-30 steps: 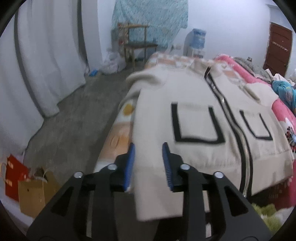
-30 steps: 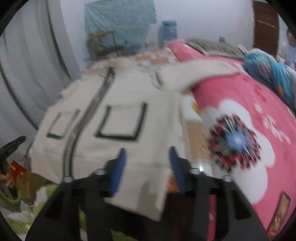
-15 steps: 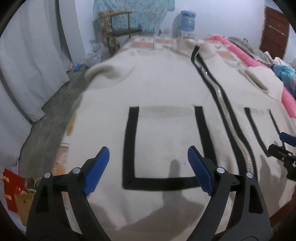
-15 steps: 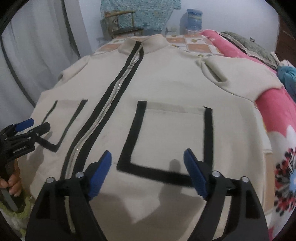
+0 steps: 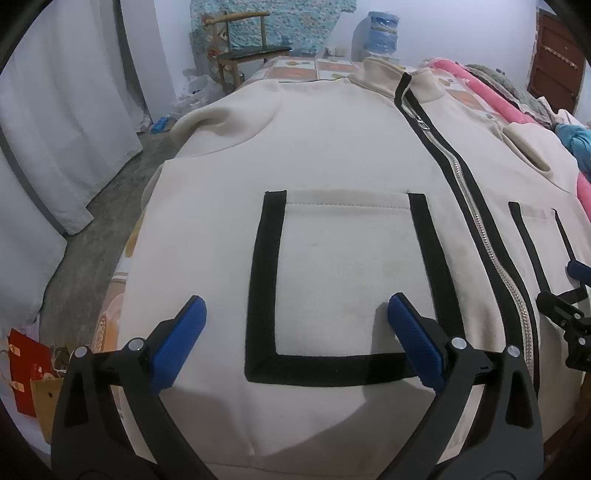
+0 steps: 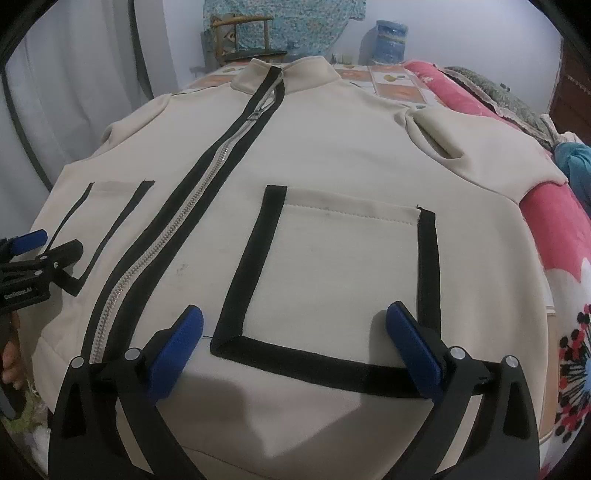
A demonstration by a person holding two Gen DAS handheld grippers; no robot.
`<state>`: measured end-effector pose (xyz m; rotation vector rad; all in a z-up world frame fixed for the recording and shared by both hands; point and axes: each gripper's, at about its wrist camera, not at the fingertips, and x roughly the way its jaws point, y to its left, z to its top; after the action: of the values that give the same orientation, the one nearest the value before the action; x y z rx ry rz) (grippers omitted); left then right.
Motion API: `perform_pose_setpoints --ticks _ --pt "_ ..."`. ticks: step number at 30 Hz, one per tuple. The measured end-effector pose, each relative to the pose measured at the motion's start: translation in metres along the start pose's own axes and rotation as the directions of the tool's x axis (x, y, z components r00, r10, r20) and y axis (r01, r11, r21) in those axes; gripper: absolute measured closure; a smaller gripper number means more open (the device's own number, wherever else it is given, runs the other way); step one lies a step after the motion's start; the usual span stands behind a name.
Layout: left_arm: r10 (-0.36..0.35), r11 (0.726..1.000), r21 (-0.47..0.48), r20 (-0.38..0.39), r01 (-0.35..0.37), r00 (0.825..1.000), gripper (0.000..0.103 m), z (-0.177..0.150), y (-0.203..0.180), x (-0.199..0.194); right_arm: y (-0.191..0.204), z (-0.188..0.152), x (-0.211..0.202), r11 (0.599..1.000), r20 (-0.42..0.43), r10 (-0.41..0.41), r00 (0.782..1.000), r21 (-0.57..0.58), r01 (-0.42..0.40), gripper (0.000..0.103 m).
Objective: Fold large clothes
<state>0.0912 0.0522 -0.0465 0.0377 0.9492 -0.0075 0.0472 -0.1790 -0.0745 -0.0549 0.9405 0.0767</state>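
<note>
A wooden chair [image 5: 243,40] stands against the far wall beneath a hanging turquoise patterned cloth [image 5: 295,26], with a blue water jug [image 5: 382,29] to its right; white curtains [image 5: 55,122] line the left, a red paper bag [image 5: 26,373] sits on the grey floor [image 5: 92,229], and a pink floral blanket [image 6: 554,236] covers the bed

My left gripper [image 5: 295,317] and right gripper [image 6: 295,321] hang side by side over the jacket [image 5: 332,155], both with jaws just spread wide and nothing between them, so each has free room down onto the flat cloth. The jacket covers the bed [image 6: 554,229] ahead with nothing standing on it. Left of the bed lies bare floor [image 5: 92,229], bounded by a curtain [image 5: 55,129] and bags [image 5: 33,365].
</note>
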Motion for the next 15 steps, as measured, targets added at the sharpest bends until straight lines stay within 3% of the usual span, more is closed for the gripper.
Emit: perform_pose_setpoints --ticks 15 --pt "-0.012 1.000 -0.013 -0.013 0.012 1.000 0.007 0.0030 0.0021 0.0015 0.0006 0.0035 0.0023 1.000 -0.008 -0.007 1.000 0.011 0.007 0.006"
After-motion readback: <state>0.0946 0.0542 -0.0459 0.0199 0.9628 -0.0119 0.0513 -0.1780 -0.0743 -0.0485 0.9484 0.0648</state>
